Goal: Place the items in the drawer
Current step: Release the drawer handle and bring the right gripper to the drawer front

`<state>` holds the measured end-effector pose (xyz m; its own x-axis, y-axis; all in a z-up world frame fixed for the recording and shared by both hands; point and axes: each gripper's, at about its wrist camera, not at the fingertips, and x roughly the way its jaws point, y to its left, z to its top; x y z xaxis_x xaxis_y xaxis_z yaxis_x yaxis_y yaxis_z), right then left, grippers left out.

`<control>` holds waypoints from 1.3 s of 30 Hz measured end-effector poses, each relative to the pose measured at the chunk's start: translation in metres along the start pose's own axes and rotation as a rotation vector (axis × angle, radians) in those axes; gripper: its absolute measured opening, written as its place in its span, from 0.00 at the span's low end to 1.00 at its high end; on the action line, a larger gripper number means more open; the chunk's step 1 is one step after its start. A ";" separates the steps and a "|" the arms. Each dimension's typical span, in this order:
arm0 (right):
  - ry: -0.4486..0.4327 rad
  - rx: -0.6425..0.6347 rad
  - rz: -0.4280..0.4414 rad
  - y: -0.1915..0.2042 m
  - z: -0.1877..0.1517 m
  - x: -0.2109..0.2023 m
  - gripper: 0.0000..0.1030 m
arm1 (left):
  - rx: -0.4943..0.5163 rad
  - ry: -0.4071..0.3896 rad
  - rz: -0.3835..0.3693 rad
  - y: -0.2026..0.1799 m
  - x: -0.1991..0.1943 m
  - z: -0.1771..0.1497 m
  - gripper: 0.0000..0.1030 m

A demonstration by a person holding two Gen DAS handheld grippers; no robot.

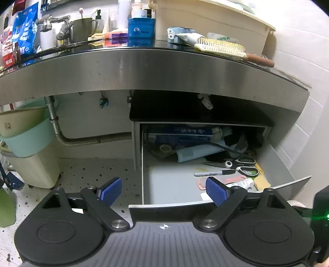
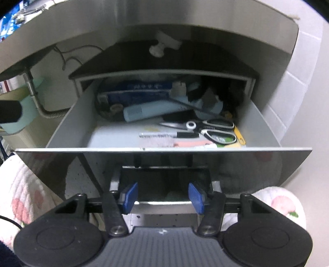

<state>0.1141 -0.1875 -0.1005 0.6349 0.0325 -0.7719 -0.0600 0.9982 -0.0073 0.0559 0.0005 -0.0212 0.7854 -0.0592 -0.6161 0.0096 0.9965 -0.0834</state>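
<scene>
The grey drawer (image 1: 172,184) under the steel counter stands pulled open; it also shows in the right wrist view (image 2: 115,139). Inside lie scissors (image 2: 213,129), a black marker (image 2: 170,135), a pale blue tube (image 2: 152,112), a blue box (image 2: 139,90) and a small white tube (image 1: 242,182). My left gripper (image 1: 164,191) is open and empty, just in front of the drawer's front left corner. My right gripper (image 2: 163,197) is open and empty, below the drawer's front panel (image 2: 164,162). A hairbrush (image 1: 224,48) and a grey tube (image 1: 189,38) lie on the counter above the drawer.
The countertop (image 1: 144,61) carries a blue container (image 1: 141,27), a green mug (image 1: 83,28), bottles and a beige bin (image 1: 209,18). A drain pipe (image 1: 61,135), a teal basin (image 1: 26,135) and a beige basket (image 1: 35,170) stand left of the drawer. Tiled wall on the right.
</scene>
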 end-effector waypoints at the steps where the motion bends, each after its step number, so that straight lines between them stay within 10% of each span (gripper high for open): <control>1: 0.004 0.001 -0.004 0.000 0.000 0.002 0.53 | -0.005 -0.002 -0.008 0.001 0.000 0.000 0.86; 39: 0.040 -0.001 0.006 -0.012 0.006 0.036 0.73 | 0.027 0.004 -0.075 -0.010 -0.003 -0.007 0.86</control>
<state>0.1421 -0.1977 -0.1244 0.6034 0.0369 -0.7966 -0.0647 0.9979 -0.0027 0.0493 -0.0093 -0.0237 0.7794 -0.1340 -0.6121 0.0850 0.9904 -0.1086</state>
